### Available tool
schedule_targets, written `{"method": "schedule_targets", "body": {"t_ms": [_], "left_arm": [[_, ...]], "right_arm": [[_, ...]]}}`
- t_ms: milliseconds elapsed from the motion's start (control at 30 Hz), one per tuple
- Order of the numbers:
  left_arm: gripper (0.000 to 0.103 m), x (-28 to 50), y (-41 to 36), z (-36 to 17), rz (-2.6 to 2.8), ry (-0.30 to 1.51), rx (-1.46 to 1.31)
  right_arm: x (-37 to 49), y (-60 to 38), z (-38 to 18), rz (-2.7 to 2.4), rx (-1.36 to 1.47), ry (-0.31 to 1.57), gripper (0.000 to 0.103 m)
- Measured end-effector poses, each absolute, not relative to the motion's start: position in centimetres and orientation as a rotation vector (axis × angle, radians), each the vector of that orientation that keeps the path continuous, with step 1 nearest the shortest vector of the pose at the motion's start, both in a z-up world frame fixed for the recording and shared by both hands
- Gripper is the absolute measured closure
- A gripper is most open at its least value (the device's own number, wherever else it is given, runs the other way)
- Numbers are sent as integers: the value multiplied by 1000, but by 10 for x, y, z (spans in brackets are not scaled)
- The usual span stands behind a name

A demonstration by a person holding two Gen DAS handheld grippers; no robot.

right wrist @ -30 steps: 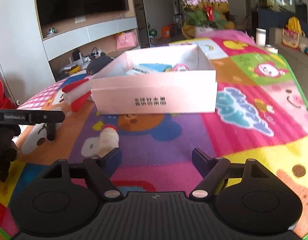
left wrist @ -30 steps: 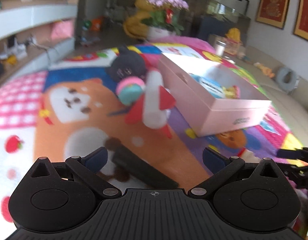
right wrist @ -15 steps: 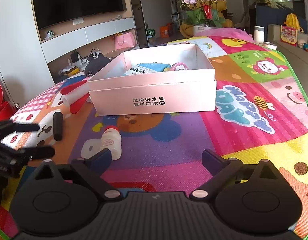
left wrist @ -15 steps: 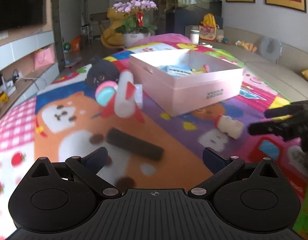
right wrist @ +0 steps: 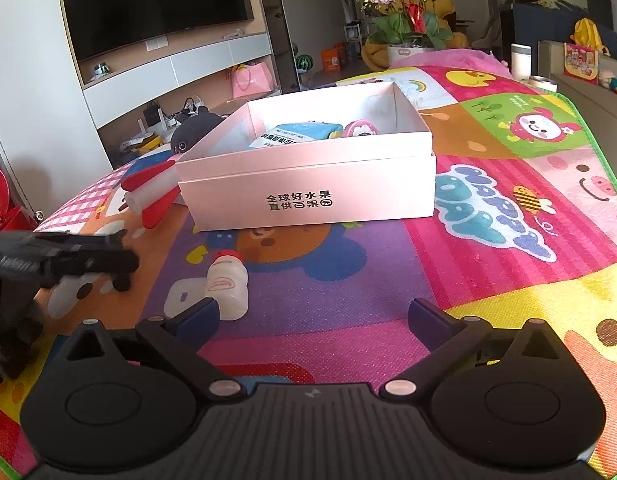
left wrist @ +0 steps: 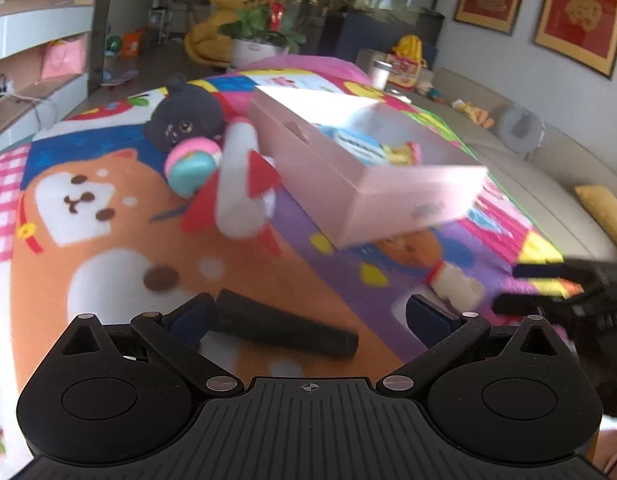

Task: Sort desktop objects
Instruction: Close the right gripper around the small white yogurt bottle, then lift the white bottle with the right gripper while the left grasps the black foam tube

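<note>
Right tool (right wrist: 312,314) jaws just opened wide, empty; small white red-capped plastic bottle (right wrist: 227,285) at left finger; left tool (left wrist: 306,314) wide, empty, nearing black foam cylinder (left wrist: 286,330); pickups next.

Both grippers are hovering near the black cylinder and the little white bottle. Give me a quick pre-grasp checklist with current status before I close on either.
1. Left gripper open: ok.
2. Black cylinder between its fingers: ok, though it lies skewed, one end by the left finger.
3. Right gripper open, jaws just opened, nothing held: ok.
4. White bottle centred in the right gripper: not ok; it lies by the left finger.
5. Pink box has free room: ok.
6. Grippers apart from each other: cannot tell; they look close.
</note>
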State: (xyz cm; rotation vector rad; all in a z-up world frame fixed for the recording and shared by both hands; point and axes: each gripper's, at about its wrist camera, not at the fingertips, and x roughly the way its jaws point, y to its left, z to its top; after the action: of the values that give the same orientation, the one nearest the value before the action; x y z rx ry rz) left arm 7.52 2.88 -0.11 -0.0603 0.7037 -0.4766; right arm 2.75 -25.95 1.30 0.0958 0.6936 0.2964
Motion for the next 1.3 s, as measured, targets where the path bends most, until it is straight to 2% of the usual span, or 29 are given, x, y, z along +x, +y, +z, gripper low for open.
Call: {"method": "schedule_targets", "body": {"t_ms": [433,767,867,933,1000,1067,1133,1200,1267,1300], "left_arm": [[0,37,-14,-2,-231,710,96],[0,33,-3,-1,-111,717,26],[0,21,1,0,-105,705,-14],[0,15,1,0,-95,692,-31],[0,11,1,2,-74,666,-32],[0,10,2,3,-70,654,-34],[0,11,2,3,-76,659,-39],[0,13,5,2,-83,669,-56],[0,15,8,1,-83,677,-81],[0,14,9,0,-85,673,-89]], "right_arm": [[28,-258,13,297,91,696,0],[29,-248,22,315,29,686,1],[31,-232,44,391,-33,629,9],[41,-219,55,430,-74,622,17],[55,-205,58,464,-118,669,41],[69,-191,56,490,-162,735,55],[77,-182,50,493,-203,773,61],[80,-178,46,485,-237,791,77],[79,-179,43,482,-237,808,84],[78,-182,43,484,-229,810,84]]}}
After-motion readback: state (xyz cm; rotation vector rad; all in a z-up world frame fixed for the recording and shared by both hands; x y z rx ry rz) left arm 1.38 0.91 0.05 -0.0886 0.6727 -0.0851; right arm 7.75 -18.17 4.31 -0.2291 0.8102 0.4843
